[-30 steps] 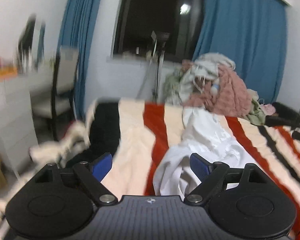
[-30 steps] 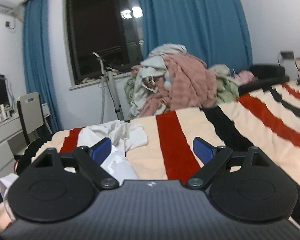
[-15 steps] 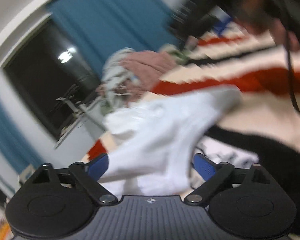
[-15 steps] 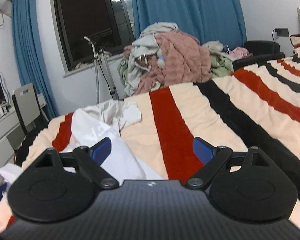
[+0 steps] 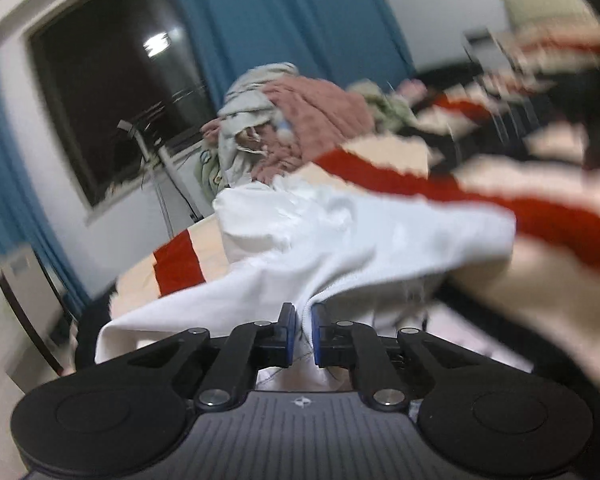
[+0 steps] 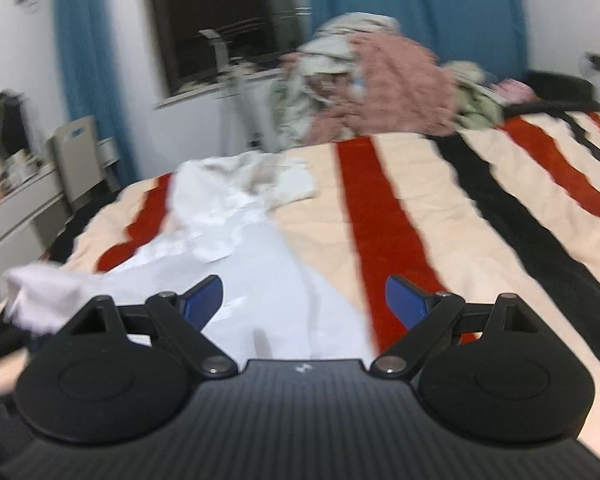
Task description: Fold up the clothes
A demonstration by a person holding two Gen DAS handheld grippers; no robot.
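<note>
My left hand-held gripper [image 5: 302, 330] is clamped on the limp, light white cotton garment's [image 5: 340, 240] edge; my right hand-held gripper [image 6: 304, 300] gapes over it, best pinching another hem.

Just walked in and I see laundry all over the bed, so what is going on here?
A person is folding clothes with a handheld gripper in each hand. The left gripper has its jaws shut on an edge of the white garment, which lies crumpled on the striped blanket. The right gripper hangs over the same garment with its jaws wide open, holding nothing. A pile of unfolded clothes waits by the window. No fold is made yet.
</note>
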